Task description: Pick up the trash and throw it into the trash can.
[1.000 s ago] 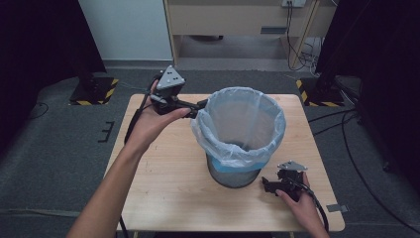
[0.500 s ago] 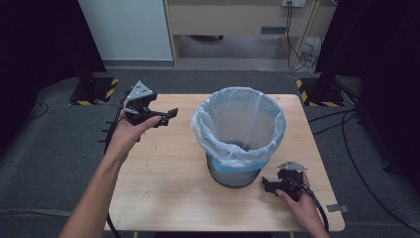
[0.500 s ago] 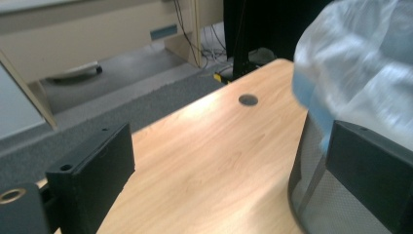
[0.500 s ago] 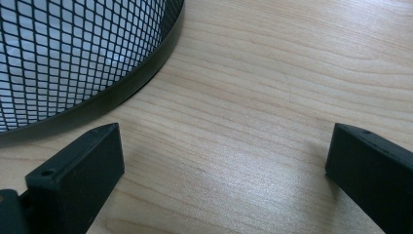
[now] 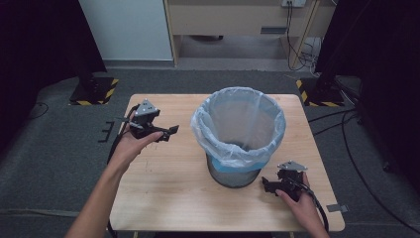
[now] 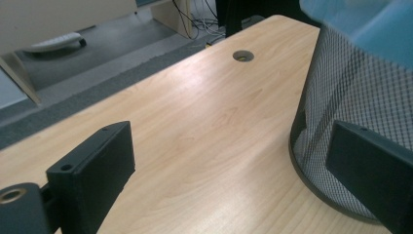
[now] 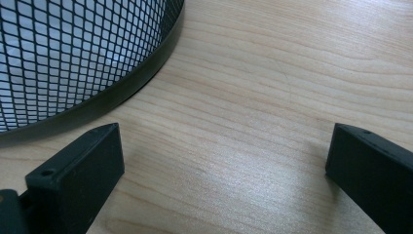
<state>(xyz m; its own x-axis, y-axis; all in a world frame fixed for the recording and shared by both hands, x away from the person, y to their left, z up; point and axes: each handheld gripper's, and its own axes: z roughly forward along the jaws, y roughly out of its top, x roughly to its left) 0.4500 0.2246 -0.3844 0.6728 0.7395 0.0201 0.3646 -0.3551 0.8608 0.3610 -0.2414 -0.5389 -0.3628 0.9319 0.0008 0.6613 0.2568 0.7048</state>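
Both our grippers, left (image 5: 171, 131) and right (image 5: 268, 186), hold jaws wide apart, empty. Mesh bin (image 5: 238, 136) stands mid-tabletop (image 5: 163, 198), its bag (image 5: 237, 151) already fitted; little seems left.

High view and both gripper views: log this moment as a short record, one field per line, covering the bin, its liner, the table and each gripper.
bin: black mesh wastebasket, upright, right of the table's middle
liner: pale blue plastic bag folded over the rim, mouth open
table: light wood table with a round hole near its far edge
left gripper: held above the table's left side, jaws wide apart, nothing between them
right gripper: low at the table's near right, beside the bin's base, jaws wide apart, nothing between them
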